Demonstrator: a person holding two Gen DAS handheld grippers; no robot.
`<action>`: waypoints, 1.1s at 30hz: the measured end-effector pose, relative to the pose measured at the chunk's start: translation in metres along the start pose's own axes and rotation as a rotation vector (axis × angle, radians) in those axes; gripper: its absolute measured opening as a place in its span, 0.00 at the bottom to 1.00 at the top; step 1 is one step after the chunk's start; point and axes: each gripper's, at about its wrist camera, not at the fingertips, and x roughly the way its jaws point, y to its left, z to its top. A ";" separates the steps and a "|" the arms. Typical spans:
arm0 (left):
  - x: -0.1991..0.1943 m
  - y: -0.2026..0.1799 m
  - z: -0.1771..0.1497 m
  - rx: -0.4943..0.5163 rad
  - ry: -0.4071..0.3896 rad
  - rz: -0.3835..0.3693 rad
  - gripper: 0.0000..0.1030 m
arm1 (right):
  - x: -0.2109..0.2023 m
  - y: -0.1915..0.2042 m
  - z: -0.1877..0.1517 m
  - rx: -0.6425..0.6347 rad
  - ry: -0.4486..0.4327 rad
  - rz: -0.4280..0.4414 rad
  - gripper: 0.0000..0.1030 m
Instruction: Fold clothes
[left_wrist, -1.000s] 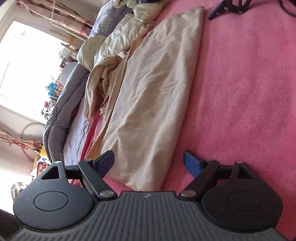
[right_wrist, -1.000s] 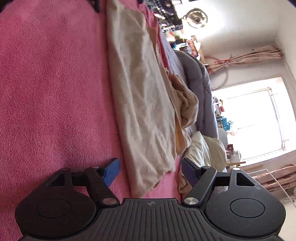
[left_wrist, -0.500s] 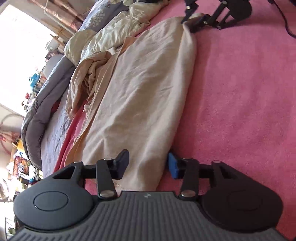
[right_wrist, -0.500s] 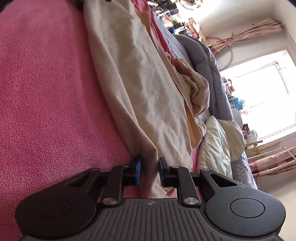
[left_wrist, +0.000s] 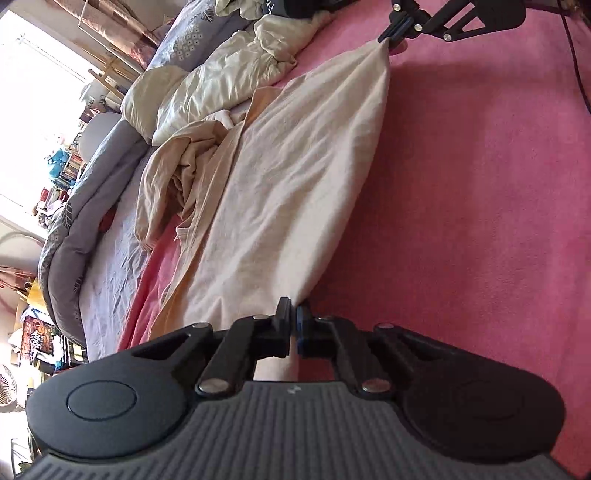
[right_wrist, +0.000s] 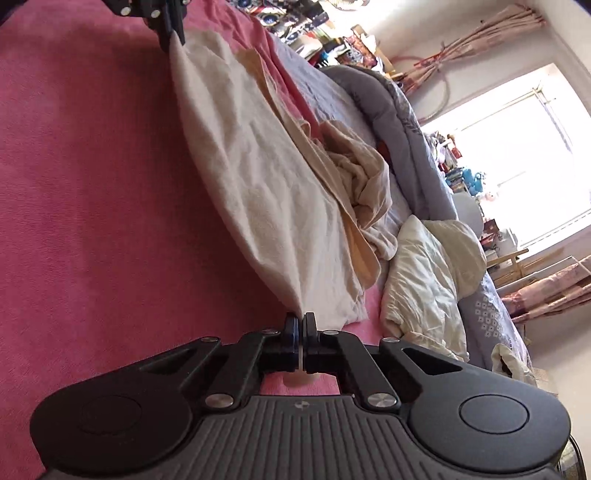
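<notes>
Both tongs, left tongs (left_wrist: 294, 317) and right tongs (right_wrist: 300, 325), have just closed, each pinching 1 end of the beige garment (left_wrist: 295, 192); its edge lifts taut off the pink bed (left_wrist: 480, 221), likely ready for folding over.

Was a home bedroom: bed (left_wrist: 498, 192) w/ pink cover, grey quilt (right_wrist: 402, 122), cream duvet (right_wrist: 432, 273), bright window (right_wrist: 517, 147) (cluttered shelves (left_wrist: 70, 173) beside it).
</notes>
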 end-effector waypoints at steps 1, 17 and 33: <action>-0.002 0.000 -0.002 0.007 0.006 0.004 0.00 | -0.006 0.003 -0.002 -0.020 -0.001 -0.003 0.02; 0.054 -0.047 -0.015 0.216 0.093 0.284 0.60 | 0.053 0.060 0.002 -0.262 -0.020 -0.105 0.47; 0.036 -0.026 -0.017 0.164 0.086 0.237 0.01 | 0.038 0.035 -0.004 -0.114 0.024 -0.106 0.03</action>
